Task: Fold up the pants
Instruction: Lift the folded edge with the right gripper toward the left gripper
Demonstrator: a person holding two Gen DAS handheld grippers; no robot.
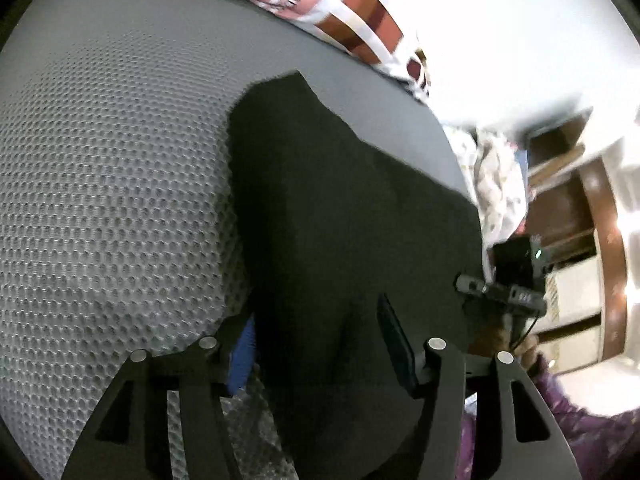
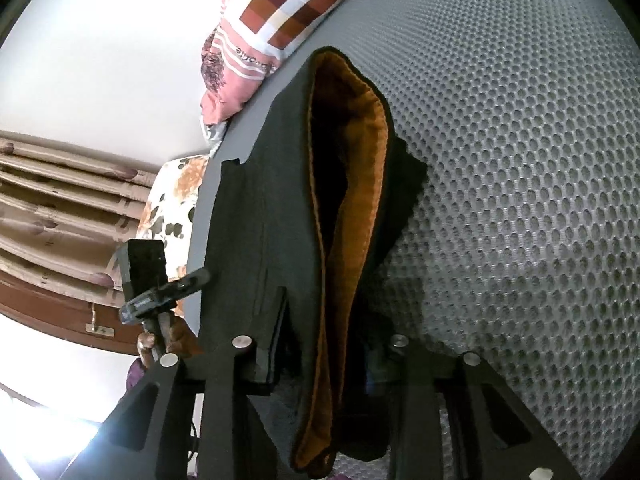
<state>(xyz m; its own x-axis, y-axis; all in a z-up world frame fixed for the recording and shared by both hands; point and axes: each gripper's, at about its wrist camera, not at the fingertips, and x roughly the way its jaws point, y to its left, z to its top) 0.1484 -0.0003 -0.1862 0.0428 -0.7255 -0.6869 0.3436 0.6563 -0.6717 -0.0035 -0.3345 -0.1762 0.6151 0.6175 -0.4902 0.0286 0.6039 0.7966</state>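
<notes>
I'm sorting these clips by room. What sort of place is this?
Most likely a bedroom. The dark pants lie on a bed with a grey mesh cover, a patterned pillow sits at its far edge, and pleated curtains hang beyond.

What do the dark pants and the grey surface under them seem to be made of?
Dark pants: matte woven cloth with an orange, fleece-like lining, judging by its soft nap. Grey surface: honeycomb mesh fabric, probably a mattress cover.
</notes>
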